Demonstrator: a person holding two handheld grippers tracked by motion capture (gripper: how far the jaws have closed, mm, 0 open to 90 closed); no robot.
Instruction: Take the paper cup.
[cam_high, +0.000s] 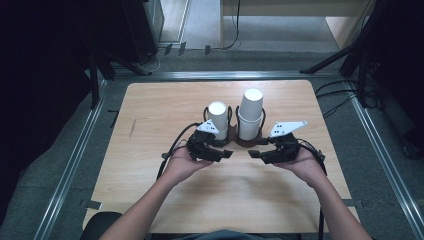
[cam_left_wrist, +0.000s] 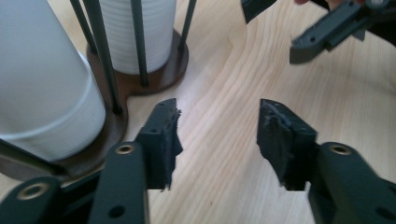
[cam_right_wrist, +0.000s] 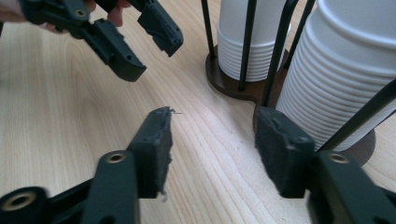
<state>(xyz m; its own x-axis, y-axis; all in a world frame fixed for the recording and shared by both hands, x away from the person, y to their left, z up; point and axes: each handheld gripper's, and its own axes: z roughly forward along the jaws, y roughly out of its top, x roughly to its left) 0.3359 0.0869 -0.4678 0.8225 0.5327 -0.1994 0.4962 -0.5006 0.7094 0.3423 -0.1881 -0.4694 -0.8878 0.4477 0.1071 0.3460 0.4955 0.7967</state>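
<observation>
2 stacks of ribbed white paper cups (cam_high: 248, 112) are standing upside down in a dark wire holder (cam_high: 245, 141) at 12 o'clock on the pale woodgrain table (cam_high: 150, 115). The left gripper (cam_high: 226, 155) and right gripper (cam_high: 253, 153) are hovering just before it, facing each other, black padded jaws parted, grasping nothing.

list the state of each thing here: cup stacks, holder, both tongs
left cup stack: upside down, upright in holder, shorter
right cup stack: upside down, upright in holder, taller
cup holder: standing on table, untouched
left tongs: open, empty
right tongs: jaws apart, empty, beside right cup stack
</observation>
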